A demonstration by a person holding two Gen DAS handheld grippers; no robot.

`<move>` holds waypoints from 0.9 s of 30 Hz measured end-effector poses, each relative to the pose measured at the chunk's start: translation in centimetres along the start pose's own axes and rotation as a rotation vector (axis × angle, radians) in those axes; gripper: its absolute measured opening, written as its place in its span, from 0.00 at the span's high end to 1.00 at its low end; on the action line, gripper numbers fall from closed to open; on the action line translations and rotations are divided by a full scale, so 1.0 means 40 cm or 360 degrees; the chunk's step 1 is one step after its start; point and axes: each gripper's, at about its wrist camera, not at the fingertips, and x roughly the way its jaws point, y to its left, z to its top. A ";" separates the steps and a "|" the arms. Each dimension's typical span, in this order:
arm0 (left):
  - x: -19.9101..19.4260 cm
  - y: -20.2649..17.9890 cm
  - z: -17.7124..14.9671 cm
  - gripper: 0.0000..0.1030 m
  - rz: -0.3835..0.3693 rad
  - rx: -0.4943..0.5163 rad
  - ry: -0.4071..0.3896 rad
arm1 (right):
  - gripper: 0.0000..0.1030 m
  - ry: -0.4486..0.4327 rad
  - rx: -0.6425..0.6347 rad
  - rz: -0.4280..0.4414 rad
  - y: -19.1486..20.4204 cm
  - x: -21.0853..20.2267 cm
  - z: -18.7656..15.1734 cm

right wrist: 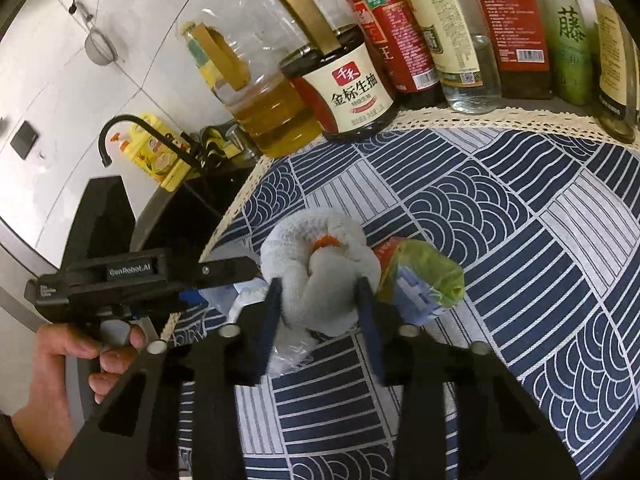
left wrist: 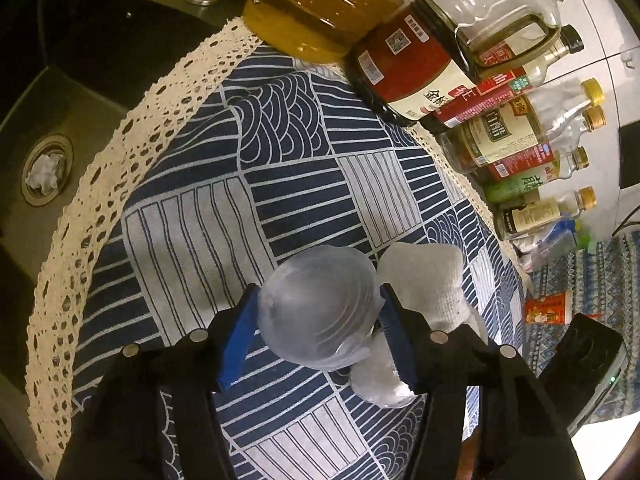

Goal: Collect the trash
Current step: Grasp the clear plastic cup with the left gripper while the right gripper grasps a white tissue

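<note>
In the left wrist view a crumpled clear plastic cup [left wrist: 320,312] lies on the blue-and-white patterned cloth [left wrist: 240,200]. My left gripper [left wrist: 320,294] is shut on it, a blue pad pressing each side. A white wad of paper towel [left wrist: 428,284] lies just right of the cup. In the right wrist view my right gripper [right wrist: 319,285] is shut on that white wad [right wrist: 320,264]. A green and yellow plastic wrapper [right wrist: 424,272] lies against the wad's right side. Clear plastic scraps [right wrist: 288,344] lie under the gripper. A hand [right wrist: 80,344] holds the left gripper's handle at the left.
Sauce and oil bottles [right wrist: 440,40] stand in a row along the cloth's far lace edge, with a large oil jug [right wrist: 260,92] and a soy sauce jar [right wrist: 352,92]. A dark sink [left wrist: 60,120] lies left of the cloth, with a white wad in its drain [left wrist: 46,172].
</note>
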 end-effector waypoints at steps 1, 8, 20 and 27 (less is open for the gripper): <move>-0.001 0.000 0.000 0.45 0.0002 0.0001 -0.0003 | 0.74 -0.0002 -0.0014 -0.0003 0.002 0.000 0.000; -0.014 -0.006 0.001 0.45 0.0011 0.0014 -0.0051 | 0.79 -0.0048 -0.0087 -0.0063 0.014 -0.018 0.003; -0.077 -0.019 0.021 0.45 0.0070 0.0103 -0.0193 | 0.79 -0.0123 -0.0167 -0.0225 0.052 -0.097 0.021; -0.127 -0.030 0.022 0.46 0.0076 0.0142 -0.0271 | 0.79 -0.0127 -0.0191 -0.0379 0.081 -0.139 0.013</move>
